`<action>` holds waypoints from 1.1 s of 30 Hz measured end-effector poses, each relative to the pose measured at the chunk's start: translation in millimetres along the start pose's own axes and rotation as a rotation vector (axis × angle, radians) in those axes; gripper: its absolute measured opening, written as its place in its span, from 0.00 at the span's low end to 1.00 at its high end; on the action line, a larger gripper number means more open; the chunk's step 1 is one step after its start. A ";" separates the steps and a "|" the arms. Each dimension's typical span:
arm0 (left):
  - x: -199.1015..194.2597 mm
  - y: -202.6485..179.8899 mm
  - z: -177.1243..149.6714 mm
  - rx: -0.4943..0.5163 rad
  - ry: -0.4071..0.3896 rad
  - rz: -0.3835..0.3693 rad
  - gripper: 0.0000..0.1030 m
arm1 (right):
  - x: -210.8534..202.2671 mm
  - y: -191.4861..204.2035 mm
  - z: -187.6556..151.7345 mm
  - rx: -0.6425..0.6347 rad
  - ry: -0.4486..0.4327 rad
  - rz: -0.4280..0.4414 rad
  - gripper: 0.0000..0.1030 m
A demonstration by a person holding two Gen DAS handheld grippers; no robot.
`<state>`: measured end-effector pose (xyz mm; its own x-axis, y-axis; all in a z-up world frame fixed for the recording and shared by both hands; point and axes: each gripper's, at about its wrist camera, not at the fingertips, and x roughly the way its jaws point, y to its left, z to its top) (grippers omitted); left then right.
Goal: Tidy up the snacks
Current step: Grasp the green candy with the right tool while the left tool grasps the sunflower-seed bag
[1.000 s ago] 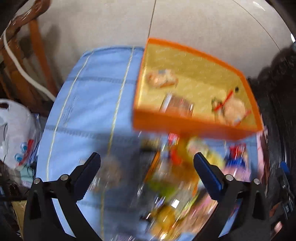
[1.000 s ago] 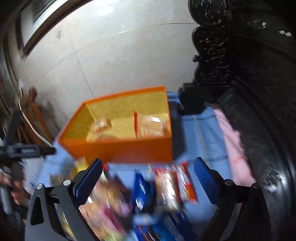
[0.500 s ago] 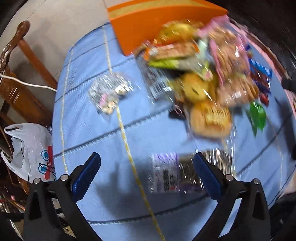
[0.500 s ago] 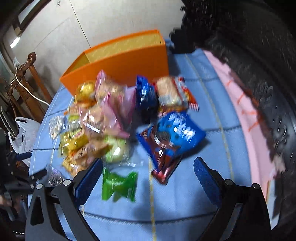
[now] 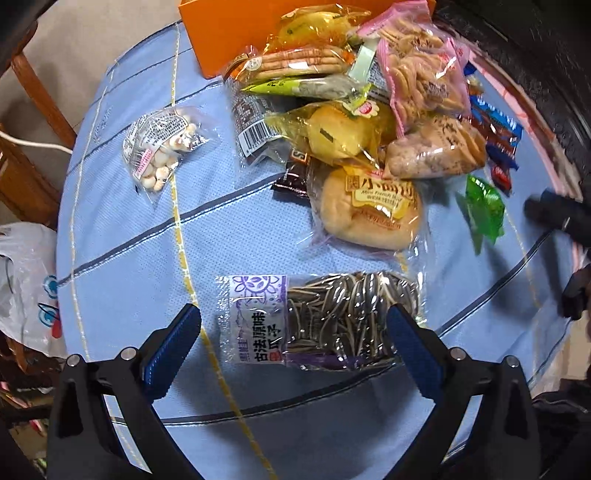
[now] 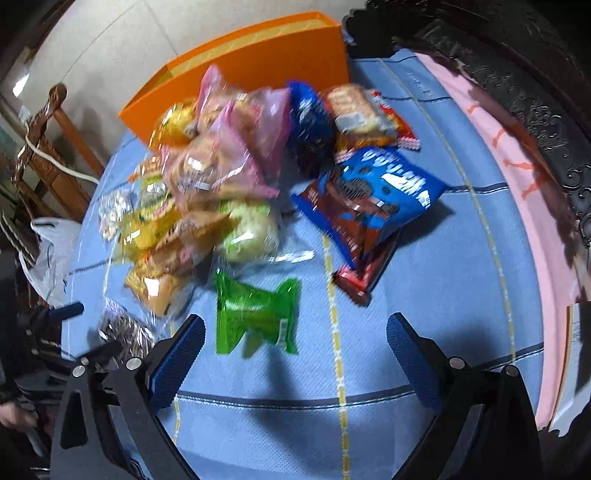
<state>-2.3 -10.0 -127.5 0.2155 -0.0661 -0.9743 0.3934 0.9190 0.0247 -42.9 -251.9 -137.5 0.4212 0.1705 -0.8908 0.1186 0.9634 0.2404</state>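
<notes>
While the seed packet [image 5: 317, 319] lies flat on the tabletop [image 5: 129, 240] between the spread fingers of the left hand-held gripper [image 5: 293, 341], nothing is gripped yet. Its slick film may slide or crumple if the jaws close on a loose edge. Beyond it, the bun [image 5: 365, 206] and a loose snack heap [image 5: 354, 96] lean against the orange box [image 5: 210, 33]; a careless lift could drag them. The right hand-held gripper [image 6: 295, 349], also wide and empty, hovers near the green packet [image 6: 256, 314], which is motion-blurred.
</notes>
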 end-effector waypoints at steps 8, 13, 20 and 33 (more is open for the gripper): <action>17.5 12.6 8.6 -0.106 0.047 -0.049 0.95 | 18.1 32.1 -2.1 -0.129 0.013 -0.046 0.96; 27.2 16.5 10.0 -0.211 0.094 -0.113 0.95 | 33.9 38.5 3.5 -0.160 0.033 -0.104 0.96; 36.1 7.9 3.3 -0.251 0.128 -0.096 0.96 | 48.4 38.6 -0.5 -0.227 0.102 -0.134 0.36; 27.0 -6.2 -7.3 -0.257 0.150 -0.110 0.96 | 0.8 -5.0 5.2 -0.100 0.065 0.030 0.34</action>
<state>-5.4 -14.6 -155.6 0.0427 -0.1303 -0.9905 0.1638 0.9789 -0.1218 -38.5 -257.6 -137.5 0.3635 0.2092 -0.9078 0.0158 0.9729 0.2305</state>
